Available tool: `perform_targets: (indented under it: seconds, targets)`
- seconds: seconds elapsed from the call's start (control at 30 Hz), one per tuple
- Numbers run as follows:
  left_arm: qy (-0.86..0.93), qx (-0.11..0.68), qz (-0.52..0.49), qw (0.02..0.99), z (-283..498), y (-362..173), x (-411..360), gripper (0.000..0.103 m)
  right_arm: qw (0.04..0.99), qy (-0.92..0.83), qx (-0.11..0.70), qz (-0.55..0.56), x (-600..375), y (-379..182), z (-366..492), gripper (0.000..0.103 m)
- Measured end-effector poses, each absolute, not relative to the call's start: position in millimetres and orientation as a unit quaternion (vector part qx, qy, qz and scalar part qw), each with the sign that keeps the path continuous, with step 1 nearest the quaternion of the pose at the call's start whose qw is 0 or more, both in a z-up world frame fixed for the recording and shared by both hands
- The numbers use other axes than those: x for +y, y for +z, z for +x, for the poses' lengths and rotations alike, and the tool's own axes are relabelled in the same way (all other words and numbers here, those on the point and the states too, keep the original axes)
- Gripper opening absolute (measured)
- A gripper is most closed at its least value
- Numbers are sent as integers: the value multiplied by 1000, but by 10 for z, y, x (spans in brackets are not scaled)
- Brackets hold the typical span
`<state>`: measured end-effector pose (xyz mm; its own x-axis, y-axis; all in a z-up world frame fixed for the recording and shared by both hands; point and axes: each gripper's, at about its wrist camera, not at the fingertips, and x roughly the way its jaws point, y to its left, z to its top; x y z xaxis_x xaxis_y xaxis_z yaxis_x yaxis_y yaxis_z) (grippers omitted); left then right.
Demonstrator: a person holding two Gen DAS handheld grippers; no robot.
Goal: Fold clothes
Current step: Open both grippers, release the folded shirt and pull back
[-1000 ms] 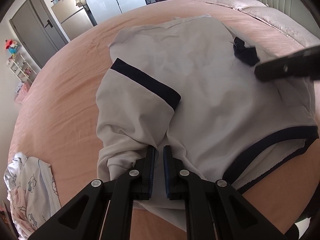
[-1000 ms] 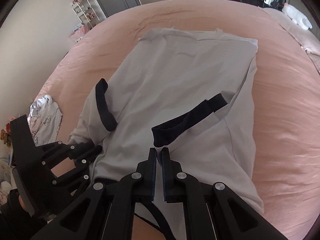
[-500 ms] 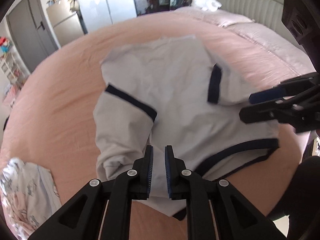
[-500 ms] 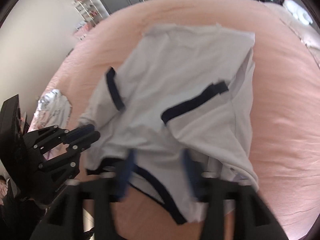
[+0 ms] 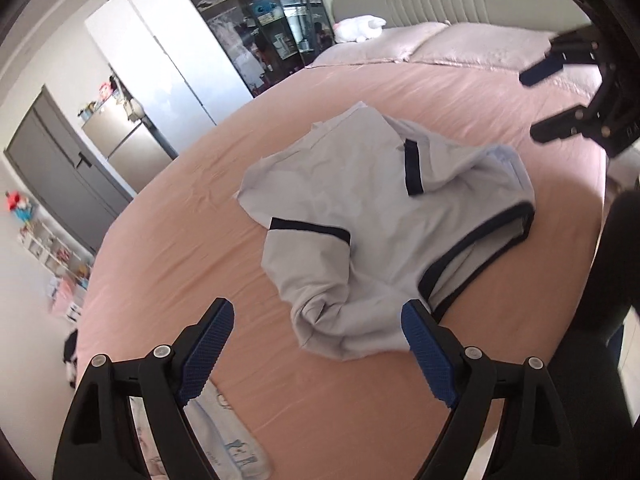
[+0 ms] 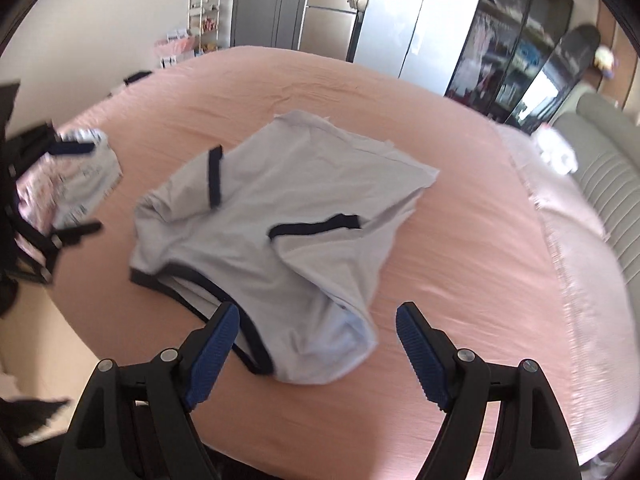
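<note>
We hold both the left gripper (image 5: 316, 336) and right gripper (image 6: 318, 338) spread wide and empty above the near edge of the bed (image 5: 200, 184) — the shirt (image 5: 376, 232) lies just ahead, its length seemingly running away from us, shoulders nearest.

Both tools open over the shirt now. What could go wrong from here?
1. The white shirt lies bunched near the edge of the pink bed; a careless pull may drag it off.
2. Both folded-in sleeves sit loose; regrasping with the left tool or right tool may undo them.
</note>
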<state>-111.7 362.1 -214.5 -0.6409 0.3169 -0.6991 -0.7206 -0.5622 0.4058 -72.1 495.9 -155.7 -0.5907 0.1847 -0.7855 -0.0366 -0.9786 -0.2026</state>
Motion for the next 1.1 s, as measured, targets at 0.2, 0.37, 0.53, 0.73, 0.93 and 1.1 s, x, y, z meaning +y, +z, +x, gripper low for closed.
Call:
perform_targets:
  seconds: [0.2, 0.37, 0.53, 0.73, 0.93, 1.1]
  targets:
    - [806, 398, -281, 335, -1045, -2351, 3557, 86, 83, 864, -183, -462, 4931, -1840, -541, 81]
    - [785, 450, -254, 341, -908, -2638, 3583, 86, 80, 842, -247, -473, 4852, -2136, -418, 81]
    - [768, 508, -218, 324, -865, -2960, 3646, 86, 81, 815, -343, -461, 4752, -2445, -392, 81]
    - [758, 548, -170, 309, -892, -3204, 3736, 86, 71, 773, -457, -434, 4694, -2797, -430, 81]
    - [755, 552, -145, 322, -951, -3272, 3839, 86, 59, 751, -526, -394, 4629, -3048, -523, 81]
    - [771, 533, -142, 318, -1072, -3275, 3953, 88, 58, 754, -545, -361, 4581, -3076, -633, 81]
